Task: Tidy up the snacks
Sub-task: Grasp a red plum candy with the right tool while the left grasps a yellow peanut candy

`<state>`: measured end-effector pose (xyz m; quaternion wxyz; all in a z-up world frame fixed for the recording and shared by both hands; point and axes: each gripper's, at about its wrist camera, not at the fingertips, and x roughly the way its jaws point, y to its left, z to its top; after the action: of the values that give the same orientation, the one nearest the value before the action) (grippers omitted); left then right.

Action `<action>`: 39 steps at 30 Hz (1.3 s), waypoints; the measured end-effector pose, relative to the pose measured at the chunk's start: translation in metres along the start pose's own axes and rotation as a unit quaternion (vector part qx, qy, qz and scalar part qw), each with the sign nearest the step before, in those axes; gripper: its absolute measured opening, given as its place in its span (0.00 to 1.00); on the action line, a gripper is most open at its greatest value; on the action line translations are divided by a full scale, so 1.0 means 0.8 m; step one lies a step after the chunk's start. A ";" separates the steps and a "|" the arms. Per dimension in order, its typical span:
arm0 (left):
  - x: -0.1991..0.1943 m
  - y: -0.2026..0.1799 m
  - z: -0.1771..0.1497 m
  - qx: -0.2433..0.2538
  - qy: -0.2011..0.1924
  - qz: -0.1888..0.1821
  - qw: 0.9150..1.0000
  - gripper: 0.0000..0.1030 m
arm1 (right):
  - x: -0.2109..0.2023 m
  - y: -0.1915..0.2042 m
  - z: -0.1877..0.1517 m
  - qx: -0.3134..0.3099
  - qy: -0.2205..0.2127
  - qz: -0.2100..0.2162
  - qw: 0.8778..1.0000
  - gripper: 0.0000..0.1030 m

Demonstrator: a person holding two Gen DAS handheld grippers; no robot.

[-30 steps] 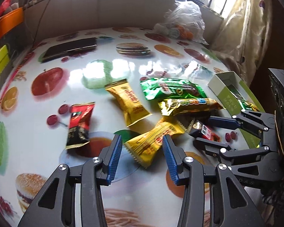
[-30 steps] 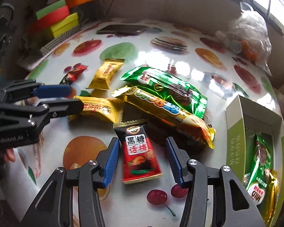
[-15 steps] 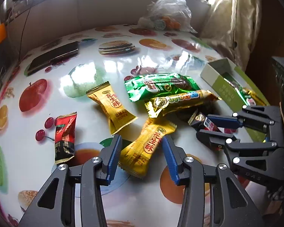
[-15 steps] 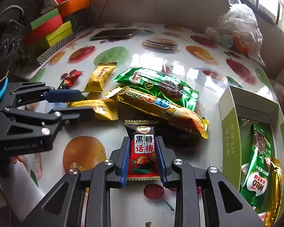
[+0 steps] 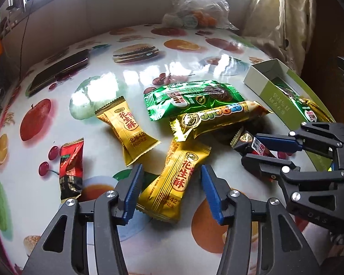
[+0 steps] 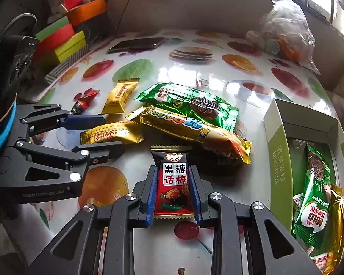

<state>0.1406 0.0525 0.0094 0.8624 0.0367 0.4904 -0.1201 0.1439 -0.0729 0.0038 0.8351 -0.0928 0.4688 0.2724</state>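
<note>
As seen from the left wrist camera, the left gripper (image 5: 169,190) is held low over the table (image 5: 103,34), angled forward and down, with its jaws spread wide. A gold peanut candy (image 5: 175,181) lies flat between the two blue pads (image 5: 131,193); neither pad touches the wrapper. A second gold candy (image 5: 128,128) lies just beyond the left pad, and a red and black packet (image 5: 71,167) lies further left, apart from the pile. A green wafer pack (image 5: 190,98) and a long gold bar (image 5: 217,119) lie ahead, overlapping. The right gripper (image 5: 261,151) enters from the right edge, pointing left, with its jaws closed on a small red plum candy (image 5: 252,141). A green box (image 5: 270,87) sits at the right with its top open. A phone (image 5: 59,71) and a plastic bag (image 5: 199,6) are at the far side of the table.

From the right wrist camera, the right gripper (image 6: 174,188) points forward and down, its pads pressed against both long edges of the red plum candy (image 6: 174,181). The wrapper's far end projects past the fingertips, toward the long gold bar (image 6: 190,128). The green box (image 6: 279,155) stands to the right and holds a green pack (image 6: 314,190) and a gold pack (image 6: 338,217). The left gripper (image 6: 105,133) reaches in from the left, jaws apart, one finger on each side of the gold peanut candy (image 6: 110,135). Coloured boxes (image 6: 62,39) are stacked at the far left.
</note>
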 end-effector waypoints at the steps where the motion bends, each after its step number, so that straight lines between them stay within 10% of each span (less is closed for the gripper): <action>1: 0.000 -0.001 0.000 0.001 0.000 0.003 1.000 0.51 | 0.000 0.000 0.000 0.000 0.000 0.000 1.000 0.25; 7: 0.000 -0.004 -0.002 0.004 -0.001 0.017 1.000 0.51 | 0.000 0.000 0.000 0.002 -0.001 0.000 1.000 0.25; 14: -0.002 -0.007 -0.003 0.005 -0.004 0.021 1.000 0.28 | 0.000 0.000 -0.001 0.001 -0.001 0.000 1.000 0.25; 39: -0.012 -0.008 -0.007 -0.001 -0.008 0.029 1.000 0.26 | -0.004 0.000 -0.003 0.006 -0.007 -0.012 1.000 0.22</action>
<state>0.1296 0.0487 0.0150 0.8696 0.0486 0.4821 -0.0949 0.1407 -0.0749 0.0049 0.8420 -0.0911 0.4637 0.2603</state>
